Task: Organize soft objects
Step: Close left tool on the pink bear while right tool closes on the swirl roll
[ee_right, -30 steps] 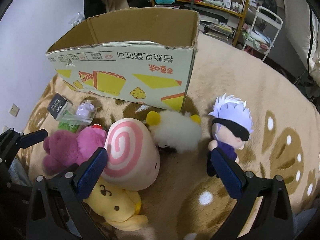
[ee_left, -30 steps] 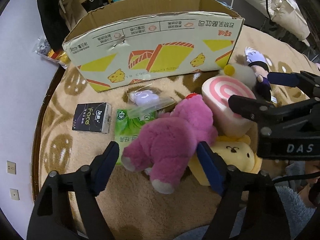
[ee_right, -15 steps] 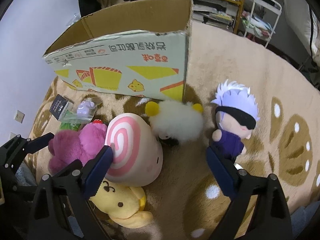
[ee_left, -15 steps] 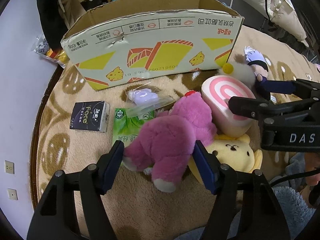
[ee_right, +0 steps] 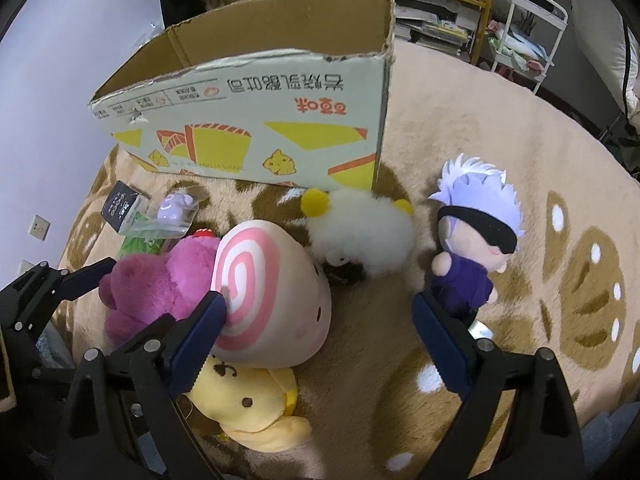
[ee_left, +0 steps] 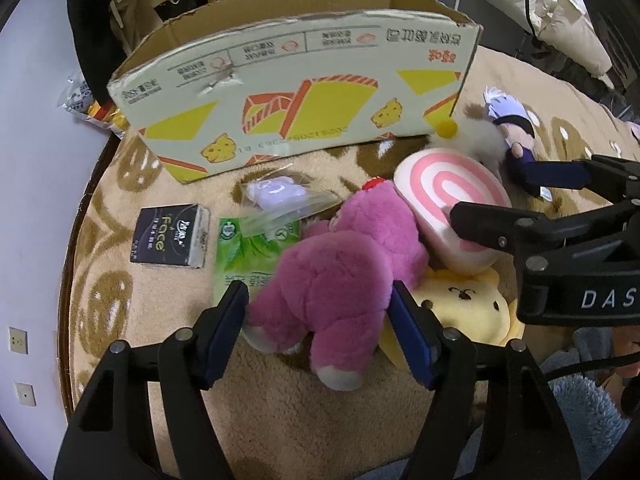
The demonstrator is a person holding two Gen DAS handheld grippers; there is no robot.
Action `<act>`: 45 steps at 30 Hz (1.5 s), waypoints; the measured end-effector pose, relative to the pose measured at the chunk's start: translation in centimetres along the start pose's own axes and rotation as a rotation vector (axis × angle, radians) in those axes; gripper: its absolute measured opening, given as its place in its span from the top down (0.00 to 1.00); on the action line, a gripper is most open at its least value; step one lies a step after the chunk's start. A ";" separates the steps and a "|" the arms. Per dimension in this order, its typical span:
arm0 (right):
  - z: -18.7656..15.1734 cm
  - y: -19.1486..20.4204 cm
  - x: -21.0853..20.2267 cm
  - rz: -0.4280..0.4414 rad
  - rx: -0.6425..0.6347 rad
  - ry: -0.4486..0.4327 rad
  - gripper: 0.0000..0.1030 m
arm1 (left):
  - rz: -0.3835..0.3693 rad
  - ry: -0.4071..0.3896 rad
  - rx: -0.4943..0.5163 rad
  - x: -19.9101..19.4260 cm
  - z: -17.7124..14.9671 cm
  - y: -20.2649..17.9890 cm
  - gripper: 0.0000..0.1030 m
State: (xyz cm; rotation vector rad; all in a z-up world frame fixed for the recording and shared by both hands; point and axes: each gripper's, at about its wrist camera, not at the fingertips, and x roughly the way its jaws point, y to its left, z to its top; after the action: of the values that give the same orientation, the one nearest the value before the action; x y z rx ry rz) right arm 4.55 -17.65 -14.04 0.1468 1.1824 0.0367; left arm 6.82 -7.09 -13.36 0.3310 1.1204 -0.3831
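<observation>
Left gripper [ee_left: 318,330] has its jaws clamped on the magenta plush bear [ee_left: 344,272], pads pressing into the fur at both flanks. Right gripper [ee_right: 320,340] is spread wide and closing, nothing pinched, one pad brushing the pink swirl plush [ee_right: 264,296]. This looks like the grasp step; next comes a lift clear of the yellow dog plush [ee_left: 464,308], then a carry up over the wall of the cardboard box [ee_left: 304,92] beyond. The bear lies face down on the rug [ee_left: 280,412], fluffy and squashy.
</observation>
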 end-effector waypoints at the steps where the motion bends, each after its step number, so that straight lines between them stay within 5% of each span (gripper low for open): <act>1: 0.0 0.1 0.1 0.007 -0.003 0.005 0.10 | -0.006 0.003 -0.004 0.1 0.0 0.0 0.32; 7: -0.2 0.5 0.9 0.051 -0.001 0.030 0.22 | -0.041 0.010 -0.035 0.0 0.1 0.6 0.38; 12: -0.4 0.3 1.8 0.138 0.041 0.079 0.45 | -0.042 0.012 -0.025 -0.2 -0.1 0.5 0.45; 18: -0.5 1.1 1.7 0.131 0.008 0.074 0.58 | -0.064 0.007 -0.037 -0.7 -0.2 0.5 0.51; 40: -0.4 1.5 1.8 0.108 -0.022 0.076 0.59 | -0.070 -0.028 0.010 -0.5 0.7 0.5 0.39; 45: -0.4 1.6 2.2 0.103 -0.016 0.084 0.59 | -0.135 -0.018 0.025 0.4 1.0 0.3 0.39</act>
State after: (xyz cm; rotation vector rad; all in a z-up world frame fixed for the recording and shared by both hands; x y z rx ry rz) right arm 5.07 -15.77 -15.99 0.1939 1.2574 0.1438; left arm 7.90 -7.31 -13.29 0.2737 1.1245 -0.5186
